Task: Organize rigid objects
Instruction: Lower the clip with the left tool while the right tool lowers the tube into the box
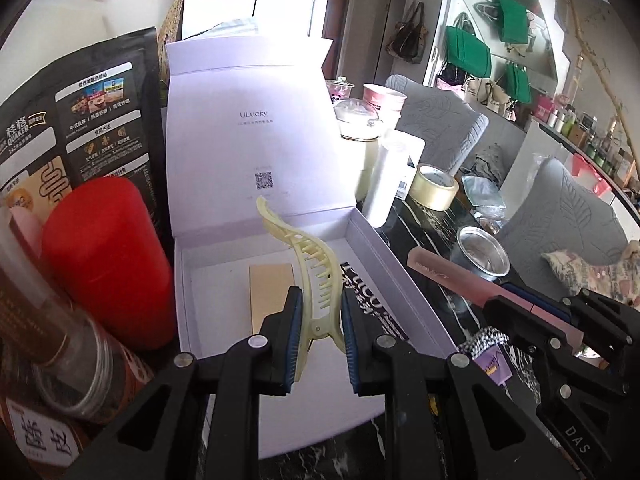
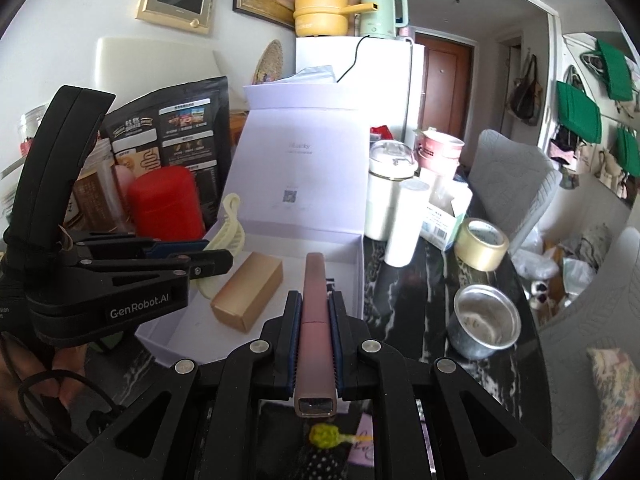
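The left gripper [image 1: 318, 336] clamps a yellow hair clip [image 1: 308, 264] at frame centre, above the white box [image 1: 384, 248]. The right gripper [image 2: 315, 332] pinches a pink case [image 2: 314, 300]. Lower each beside the gold block [image 2: 248, 292], then release gently.

Counted things around the white box [image 2: 256, 280]

Inside the box: one gold block [image 2: 248, 294]. Above the box: one yellow hair clip [image 1: 310, 276] and one pink bar [image 2: 314, 304]. Left of the box: one red canister [image 2: 166, 204]. Right of the box: one tape roll [image 2: 482, 244], one metal cup [image 2: 482, 322].
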Motion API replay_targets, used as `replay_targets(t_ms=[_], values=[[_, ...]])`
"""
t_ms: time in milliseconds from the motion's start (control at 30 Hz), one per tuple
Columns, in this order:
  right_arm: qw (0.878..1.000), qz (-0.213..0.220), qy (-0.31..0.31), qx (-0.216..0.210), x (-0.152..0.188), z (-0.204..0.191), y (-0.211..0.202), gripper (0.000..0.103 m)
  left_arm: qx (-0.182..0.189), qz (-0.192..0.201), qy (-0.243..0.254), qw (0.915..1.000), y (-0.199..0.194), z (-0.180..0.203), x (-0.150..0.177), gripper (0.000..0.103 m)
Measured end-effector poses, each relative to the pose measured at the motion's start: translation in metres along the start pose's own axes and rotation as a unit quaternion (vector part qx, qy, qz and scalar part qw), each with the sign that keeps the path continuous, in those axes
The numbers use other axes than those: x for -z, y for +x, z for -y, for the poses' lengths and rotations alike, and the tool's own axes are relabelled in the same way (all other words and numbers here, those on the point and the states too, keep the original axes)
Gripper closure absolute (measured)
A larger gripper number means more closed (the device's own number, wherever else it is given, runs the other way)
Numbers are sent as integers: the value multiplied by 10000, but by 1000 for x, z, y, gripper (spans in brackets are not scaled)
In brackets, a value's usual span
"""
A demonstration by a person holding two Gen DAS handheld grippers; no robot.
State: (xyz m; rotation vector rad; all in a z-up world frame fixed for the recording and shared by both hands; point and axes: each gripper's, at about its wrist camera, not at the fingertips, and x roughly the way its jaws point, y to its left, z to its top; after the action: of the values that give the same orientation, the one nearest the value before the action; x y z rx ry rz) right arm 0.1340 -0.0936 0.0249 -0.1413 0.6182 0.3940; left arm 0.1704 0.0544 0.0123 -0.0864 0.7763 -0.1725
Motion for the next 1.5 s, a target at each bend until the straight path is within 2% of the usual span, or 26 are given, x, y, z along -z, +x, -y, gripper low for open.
replay_targets(t_ms=[167,267,333,733,1167,1367,1500], values=[[10000,-31,37,-33,-9,6,20,90,-60,-106,22,9999,18,-10,-10,84],[10000,-55,50,-42,-12,7,32,90,60,-235,-153,9996,31,-19,-12,83],[9999,-87,100,-44,-14,9,42,90,-40,-288,-159,9994,38,-21,-13,84],[9984,-474,308,43,-12,21,100,90,-35,-654,-117,9978,75,-31,-3,84],[9967,-791,172,49,2,18,126,90,-152,-849,32,9963,90,-29,5,83],[9924,-1224,96,65,11,13,140,90,-229,-892,181,9956,91,-25,5,83],[9914,-1302,20,82,15,11,145,90,-264,-907,155,9954,94,-23,4,83]])
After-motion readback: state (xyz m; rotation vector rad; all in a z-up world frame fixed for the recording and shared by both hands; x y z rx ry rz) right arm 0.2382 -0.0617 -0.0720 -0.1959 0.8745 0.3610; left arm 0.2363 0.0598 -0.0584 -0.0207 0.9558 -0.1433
